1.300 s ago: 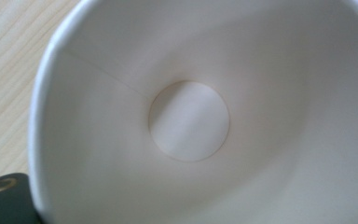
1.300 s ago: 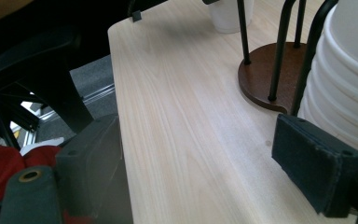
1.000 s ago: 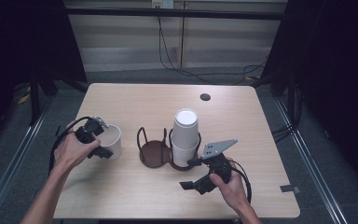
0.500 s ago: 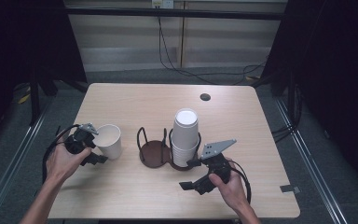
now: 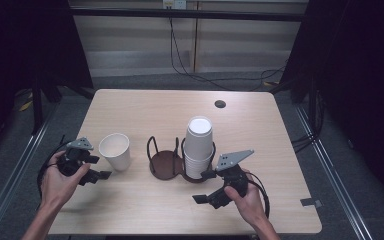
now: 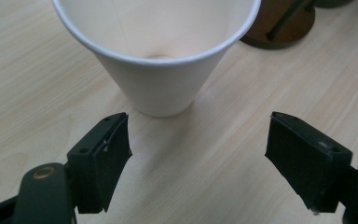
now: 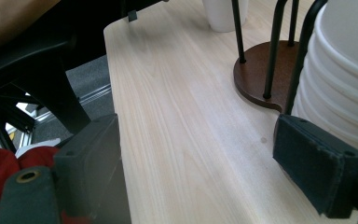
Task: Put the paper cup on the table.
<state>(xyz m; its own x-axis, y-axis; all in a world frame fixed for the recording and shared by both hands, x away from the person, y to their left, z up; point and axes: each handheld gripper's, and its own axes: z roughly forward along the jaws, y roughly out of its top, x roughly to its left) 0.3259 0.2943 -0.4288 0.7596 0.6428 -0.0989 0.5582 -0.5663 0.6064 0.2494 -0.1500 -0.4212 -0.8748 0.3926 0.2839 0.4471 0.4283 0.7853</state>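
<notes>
A single white paper cup (image 5: 115, 150) stands upright on the table, left of a brown wire cup holder (image 5: 162, 162). My left gripper (image 5: 98, 167) sits just left of the cup and short of it. In the left gripper view its jaws stand wide apart (image 6: 198, 154) with bare table between them and the cup (image 6: 161, 60) just beyond. A stack of white cups (image 5: 199, 145) fills the holder's right ring. My right gripper (image 5: 204, 186) rests below the stack, open (image 7: 196, 172), with the stack (image 7: 345, 70) by its right jaw and the holder base (image 7: 256, 74) ahead.
The wooden table (image 5: 155, 115) has a small dark round hole (image 5: 220, 104) near its far edge. A grey tab (image 5: 306, 202) sticks to the right front corner. Dark floor and metal rails surround the table, with the near table edge (image 7: 114, 70) to the left in the right gripper view.
My left gripper has let go of the single cup and drawn back to the left; the cup stays standing. The right gripper has not moved.
</notes>
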